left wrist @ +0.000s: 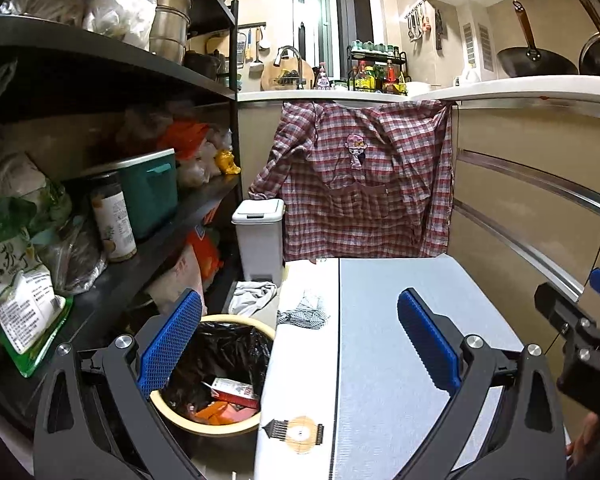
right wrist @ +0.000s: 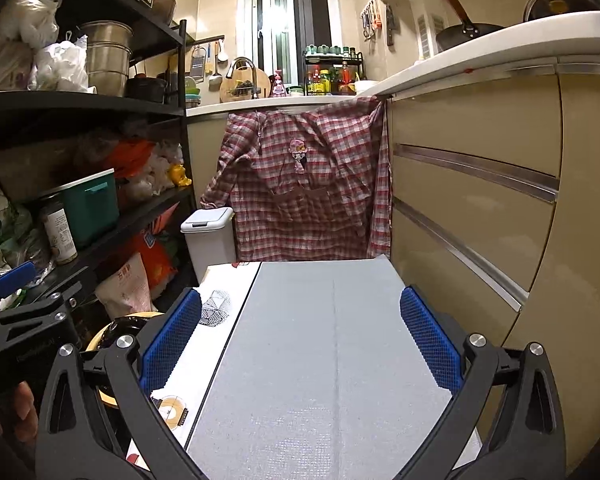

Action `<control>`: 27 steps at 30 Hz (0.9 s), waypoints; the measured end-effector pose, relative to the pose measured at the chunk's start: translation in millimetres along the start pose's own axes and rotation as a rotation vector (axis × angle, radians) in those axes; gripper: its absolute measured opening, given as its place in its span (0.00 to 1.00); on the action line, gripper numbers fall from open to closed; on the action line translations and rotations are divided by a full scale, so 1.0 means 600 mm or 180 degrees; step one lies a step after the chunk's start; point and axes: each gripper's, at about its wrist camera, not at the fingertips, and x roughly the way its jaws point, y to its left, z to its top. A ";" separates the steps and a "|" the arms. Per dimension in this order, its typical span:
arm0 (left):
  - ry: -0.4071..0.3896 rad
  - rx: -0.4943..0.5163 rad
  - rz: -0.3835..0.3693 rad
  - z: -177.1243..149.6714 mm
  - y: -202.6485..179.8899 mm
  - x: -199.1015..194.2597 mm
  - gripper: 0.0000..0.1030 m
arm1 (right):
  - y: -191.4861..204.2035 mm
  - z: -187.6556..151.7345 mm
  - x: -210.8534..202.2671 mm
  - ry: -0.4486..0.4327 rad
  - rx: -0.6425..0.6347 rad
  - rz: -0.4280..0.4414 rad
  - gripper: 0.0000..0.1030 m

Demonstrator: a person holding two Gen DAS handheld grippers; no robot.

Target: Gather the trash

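Red plaid shirt (left wrist: 364, 184); black bin liner (left wrist: 224, 356); grey table (right wrist: 320, 360).

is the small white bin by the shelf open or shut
Shut. The white bin stands upright with its lid lying flat on the rim in both views; no gap shows.

Warm yellowish indoor light, moderately bright from overhead. Window (right wrist: 284, 24) glares white in right wrist view. Shelf (left wrist: 100, 64) undersides and lower left corners dark. Strong fisheye bending, black vignette at edges. Both views fairly sharp.
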 end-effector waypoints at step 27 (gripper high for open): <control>-0.0067 0.0158 0.0007 -0.005 -0.032 -0.006 0.93 | 0.002 -0.007 -0.012 -0.0036 -0.0047 -0.0001 0.95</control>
